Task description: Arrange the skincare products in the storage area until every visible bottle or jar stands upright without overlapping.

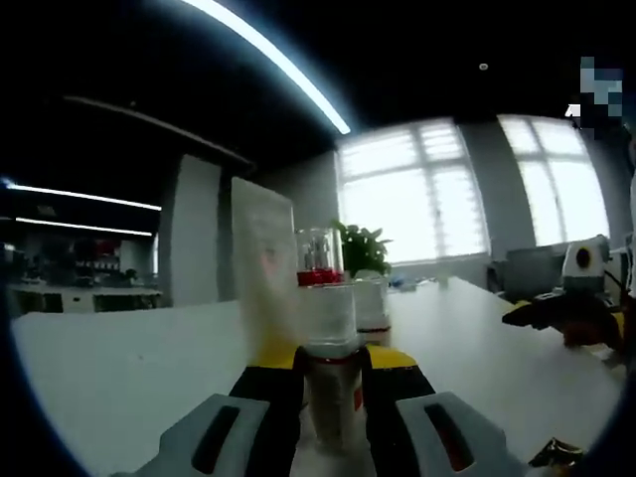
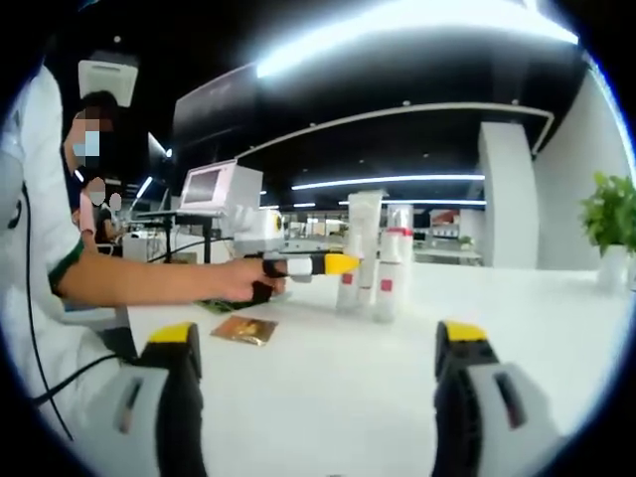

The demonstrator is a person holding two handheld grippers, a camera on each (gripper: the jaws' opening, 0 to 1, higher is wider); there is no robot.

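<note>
Left gripper (image 1: 333, 383) pinches an upright bottle (image 1: 333, 397), bottom centre. Right gripper (image 2: 318, 363) spread, holding nothing. Bottles (image 2: 373, 268) mid-frame on the counter (image 2: 328, 397) stand upright; this one probably remains.

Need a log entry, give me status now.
Left gripper shut on clear red-labelled bottle. Right gripper open, empty. White tube and bottles upright on white table. Nothing blocking.

Counted on the white counter (image 2: 328, 378) are one tall upright tube (image 2: 364, 237), three smaller clear bottles (image 2: 389, 274) with red labels, one flat gold sachet (image 2: 244, 329) and one potted plant (image 2: 610, 227), with two grippers (image 1: 331, 383) also seen.
</note>
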